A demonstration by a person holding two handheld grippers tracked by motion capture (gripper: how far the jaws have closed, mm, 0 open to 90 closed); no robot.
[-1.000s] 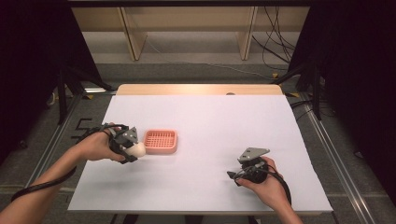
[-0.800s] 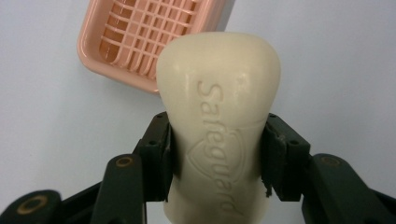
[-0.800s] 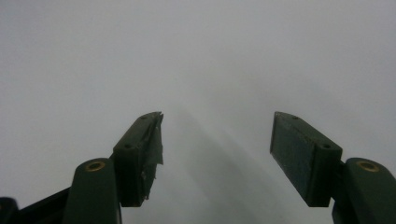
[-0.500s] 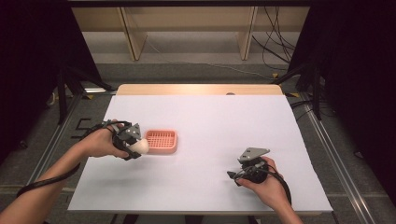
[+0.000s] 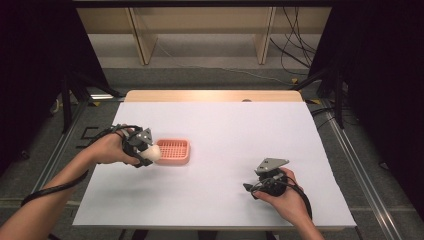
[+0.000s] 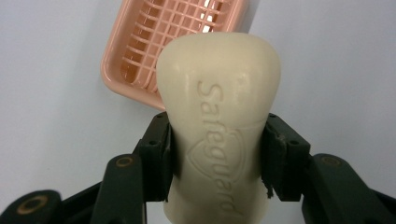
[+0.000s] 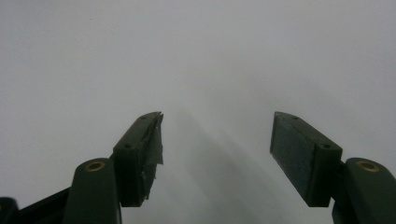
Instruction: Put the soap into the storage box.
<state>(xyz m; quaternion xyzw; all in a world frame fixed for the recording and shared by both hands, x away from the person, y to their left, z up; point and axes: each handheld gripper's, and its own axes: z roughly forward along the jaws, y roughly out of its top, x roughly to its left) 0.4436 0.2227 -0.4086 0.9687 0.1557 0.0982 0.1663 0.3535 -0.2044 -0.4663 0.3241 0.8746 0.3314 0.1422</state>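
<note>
The left tongs (image 6: 217, 168) were clamped on the cream Safeguard soap bar (image 6: 218, 112), held just at nine o'clock of the pink soap dish (image 5: 172, 151) on the counter (image 5: 225, 200); the right tongs (image 7: 217, 158) stood open and idle; next, judged, carry over the dish and release.

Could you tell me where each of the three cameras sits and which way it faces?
High view: fixed above the person's side, looking forward and down on the white table; both forearms enter from below.
Left gripper view: rides the left gripper, looking along its fingers clamped on the soap bar.
Right gripper view: rides the right gripper, facing bare tabletop between parted fingers.
Shared: high and left gripper views both show the pink soap dish.
</note>
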